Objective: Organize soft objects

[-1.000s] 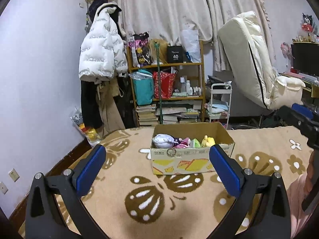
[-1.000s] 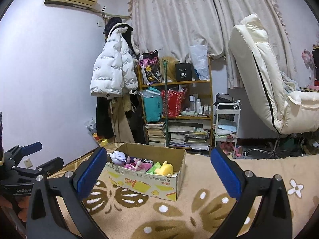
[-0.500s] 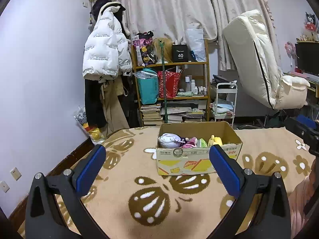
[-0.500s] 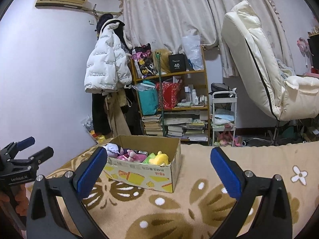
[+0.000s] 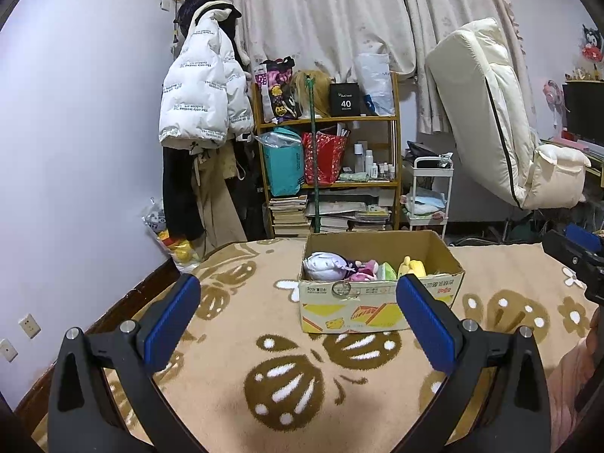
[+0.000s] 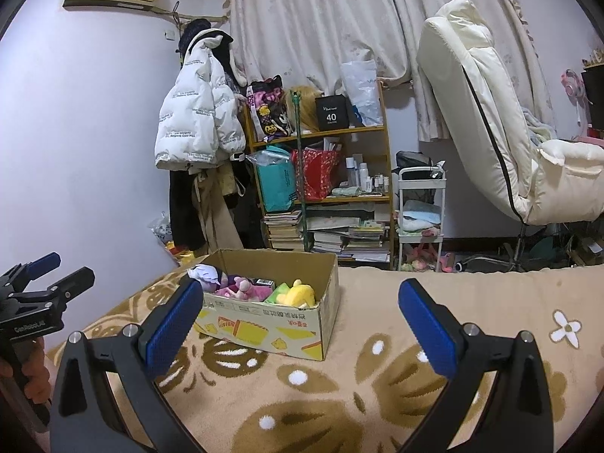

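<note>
Open brown cardboard box [image 5: 381,302] sits on beige patterned blanket [image 5: 245,339], soft toys inside: white-purple plush [image 5: 324,266] at left end, pink plush [image 5: 364,267] middle, yellow plush [image 5: 413,266] at right end. Wooden shelf unit [image 5: 332,173] behind box; white puffer jacket [image 5: 204,94] hangs left of shelf; cream recliner chair [image 5: 502,132] right.

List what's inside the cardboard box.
In the cardboard box: a white-and-purple plush, a pink plush, a green soft item and a yellow plush. Anything beneath them is hidden.
</note>
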`<control>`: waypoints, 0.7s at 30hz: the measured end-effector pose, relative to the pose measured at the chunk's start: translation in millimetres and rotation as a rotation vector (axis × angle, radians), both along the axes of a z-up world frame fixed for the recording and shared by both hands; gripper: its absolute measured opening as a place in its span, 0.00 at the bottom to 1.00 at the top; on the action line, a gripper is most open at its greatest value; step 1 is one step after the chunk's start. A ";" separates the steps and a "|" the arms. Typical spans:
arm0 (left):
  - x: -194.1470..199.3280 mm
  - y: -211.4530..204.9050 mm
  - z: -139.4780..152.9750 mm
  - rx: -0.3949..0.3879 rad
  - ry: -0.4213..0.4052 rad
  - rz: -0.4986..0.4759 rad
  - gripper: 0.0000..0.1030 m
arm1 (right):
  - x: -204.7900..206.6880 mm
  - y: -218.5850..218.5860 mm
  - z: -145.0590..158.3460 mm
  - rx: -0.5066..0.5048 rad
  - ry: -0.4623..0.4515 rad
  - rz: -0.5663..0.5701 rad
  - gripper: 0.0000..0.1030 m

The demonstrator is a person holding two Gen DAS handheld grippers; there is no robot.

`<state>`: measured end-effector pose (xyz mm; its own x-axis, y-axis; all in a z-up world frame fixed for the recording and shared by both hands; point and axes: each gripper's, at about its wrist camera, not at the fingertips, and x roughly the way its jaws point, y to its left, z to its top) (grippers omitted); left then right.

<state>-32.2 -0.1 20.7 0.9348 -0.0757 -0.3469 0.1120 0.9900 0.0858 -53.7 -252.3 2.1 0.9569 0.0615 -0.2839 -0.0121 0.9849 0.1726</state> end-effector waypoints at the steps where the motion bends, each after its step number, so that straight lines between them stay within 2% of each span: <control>1: 0.4 0.4 0.0 -0.001 0.001 -0.001 0.99 | -0.8 0.3 -0.3 0.000 0.001 -0.001 1.00; 21: 4.5 -1.5 -5.3 0.003 0.025 0.016 0.99 | -4.5 -5.9 -0.4 0.003 0.004 -0.029 1.00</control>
<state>-27.6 -1.6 15.4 0.9269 -0.0596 -0.3705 0.0984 0.9914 0.0866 -58.2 -258.2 1.7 0.9572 0.0345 -0.2872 0.0171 0.9844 0.1751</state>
